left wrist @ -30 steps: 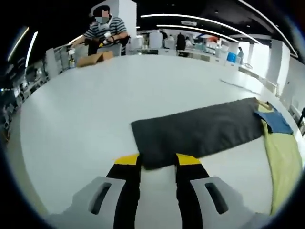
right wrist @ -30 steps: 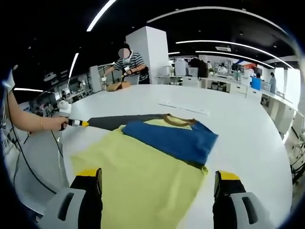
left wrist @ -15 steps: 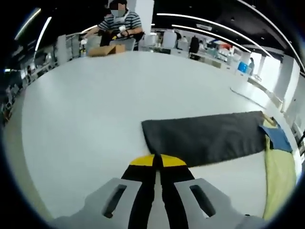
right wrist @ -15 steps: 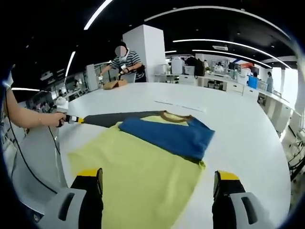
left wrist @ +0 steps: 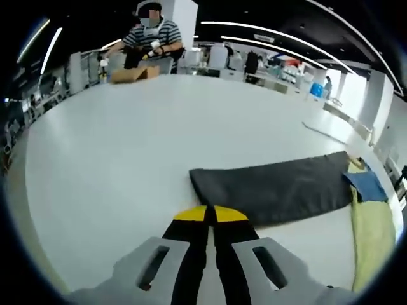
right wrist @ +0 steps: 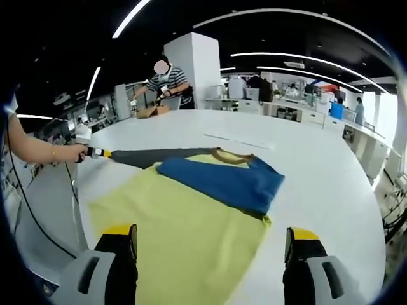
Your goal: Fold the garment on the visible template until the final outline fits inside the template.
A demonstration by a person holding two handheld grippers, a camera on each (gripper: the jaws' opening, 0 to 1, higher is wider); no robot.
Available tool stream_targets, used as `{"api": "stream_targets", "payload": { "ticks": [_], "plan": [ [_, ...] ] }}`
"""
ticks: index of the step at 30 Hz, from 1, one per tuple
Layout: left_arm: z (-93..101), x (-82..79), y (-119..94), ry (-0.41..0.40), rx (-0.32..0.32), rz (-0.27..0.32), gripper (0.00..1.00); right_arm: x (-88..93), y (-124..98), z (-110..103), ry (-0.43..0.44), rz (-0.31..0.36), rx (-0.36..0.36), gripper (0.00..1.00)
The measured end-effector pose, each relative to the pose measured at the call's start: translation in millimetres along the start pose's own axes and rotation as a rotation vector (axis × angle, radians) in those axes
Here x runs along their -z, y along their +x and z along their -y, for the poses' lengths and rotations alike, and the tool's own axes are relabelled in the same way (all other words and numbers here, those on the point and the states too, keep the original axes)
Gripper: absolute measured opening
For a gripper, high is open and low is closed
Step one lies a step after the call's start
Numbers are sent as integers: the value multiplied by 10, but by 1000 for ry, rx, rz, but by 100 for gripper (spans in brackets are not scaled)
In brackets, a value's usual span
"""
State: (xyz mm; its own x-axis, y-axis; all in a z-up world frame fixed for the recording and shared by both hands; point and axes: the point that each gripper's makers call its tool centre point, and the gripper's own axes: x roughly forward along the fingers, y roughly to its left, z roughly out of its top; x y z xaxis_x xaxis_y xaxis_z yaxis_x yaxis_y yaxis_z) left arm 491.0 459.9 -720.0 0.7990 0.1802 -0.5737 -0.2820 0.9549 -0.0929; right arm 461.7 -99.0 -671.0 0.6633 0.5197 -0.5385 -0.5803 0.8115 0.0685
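White desk point(left wrist: 114, 146) in a large open workroom with ceiling light strips; a seated person in a striped top point(left wrist: 147, 39) at the far edge beside a cardboard box point(left wrist: 130, 74).

Left gripper view: left tool point(left wrist: 211, 215) has its yellow-tipped jaws pressed together at the near end of the grey sleeve point(left wrist: 273, 185); whether cloth is pinched between them I cannot tell. Sleeve's long axis runs from the tool away to the right, toward the yellow shirt body point(left wrist: 372, 235) and blue patch point(left wrist: 367, 185) at the desk's right edge.

Right gripper view: right tool point(right wrist: 210, 244) jaws wide apart, holding nothing, poised above the shirt's point(right wrist: 184, 222) near hem. Blue sleeve point(right wrist: 222, 183) lies folded across the chest. Grey sleeve point(right wrist: 149, 155) stretches left to the left tool point(right wrist: 96, 153). Judgement: left tool is nearer, so the sleeve folds inward along its axis.
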Motion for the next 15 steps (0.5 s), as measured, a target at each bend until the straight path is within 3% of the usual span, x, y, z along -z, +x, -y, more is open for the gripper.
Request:
{"api": "stream_targets", "payload": {
  "ticks": [6,15],
  "plan": [
    [-11,-85,92,71,9,-13,0,21,-25,16,-1,-6,7,96],
    [-41,-118,174,18,-2,7,1,49,-16,20,2,-14,13,96]
  ]
}}
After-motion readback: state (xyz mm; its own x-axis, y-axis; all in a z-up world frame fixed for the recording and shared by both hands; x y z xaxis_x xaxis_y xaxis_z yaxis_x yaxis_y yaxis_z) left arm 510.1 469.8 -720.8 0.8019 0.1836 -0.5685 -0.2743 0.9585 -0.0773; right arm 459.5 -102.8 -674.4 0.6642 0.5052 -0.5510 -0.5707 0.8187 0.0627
